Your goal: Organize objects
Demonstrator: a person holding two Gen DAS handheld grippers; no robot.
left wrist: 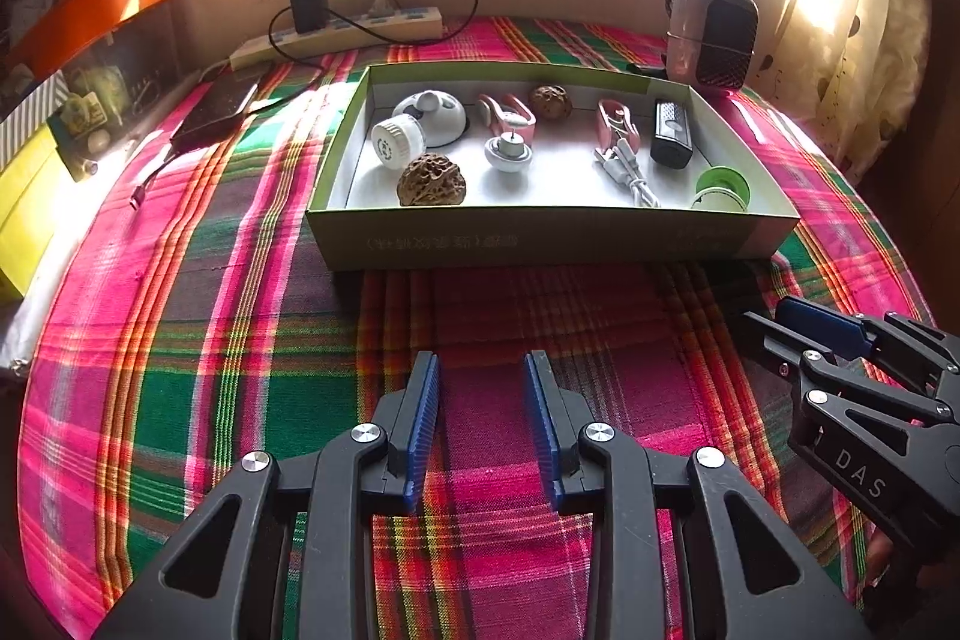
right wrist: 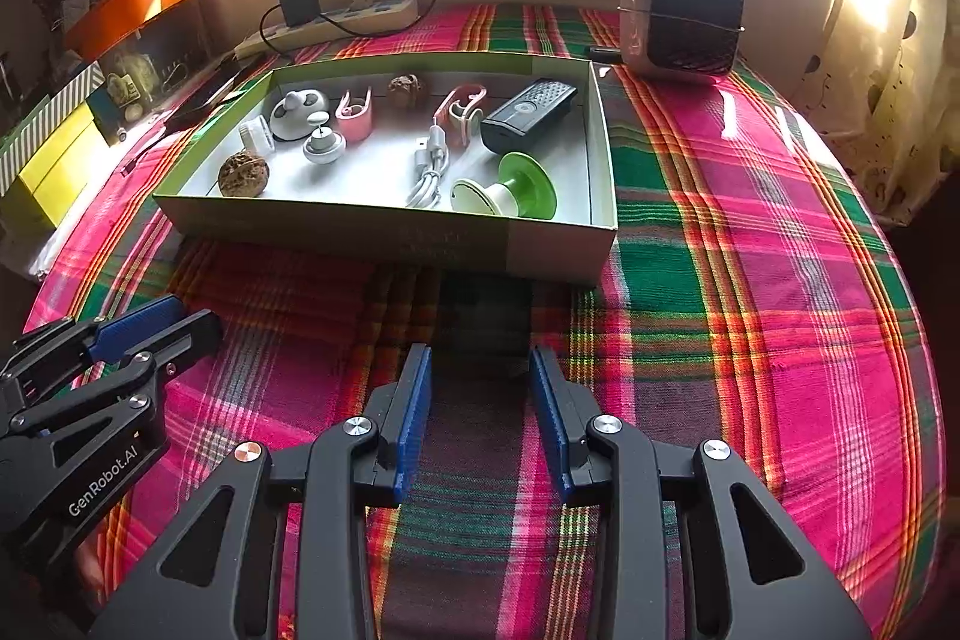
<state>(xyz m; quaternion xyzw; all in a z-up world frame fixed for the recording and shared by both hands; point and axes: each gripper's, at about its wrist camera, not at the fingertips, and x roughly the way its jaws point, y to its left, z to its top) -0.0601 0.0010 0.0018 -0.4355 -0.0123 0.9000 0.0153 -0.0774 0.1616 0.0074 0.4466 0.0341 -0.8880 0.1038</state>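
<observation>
A shallow green box [left wrist: 540,238] [right wrist: 384,235] stands on the plaid cloth ahead of both grippers. It holds two walnuts [left wrist: 431,181] [right wrist: 243,173], a white round gadget [left wrist: 435,115], pink clips [left wrist: 615,124] [right wrist: 354,115], a white cable [left wrist: 627,169] [right wrist: 429,172], a black device [left wrist: 671,133] [right wrist: 528,112] and a green-and-white spool [left wrist: 723,187] [right wrist: 507,193]. My left gripper [left wrist: 483,370] is open and empty, short of the box. My right gripper [right wrist: 480,364] is open and empty, also short of the box. Each gripper shows at the edge of the other's view.
A small heater [left wrist: 714,34] [right wrist: 684,10] stands behind the box at the right. A power strip with a black charger [left wrist: 336,28] [right wrist: 324,19] lies against the back wall. A dark phone [left wrist: 216,106] lies left of the box. Shelves with clutter [left wrist: 54,100] line the left side.
</observation>
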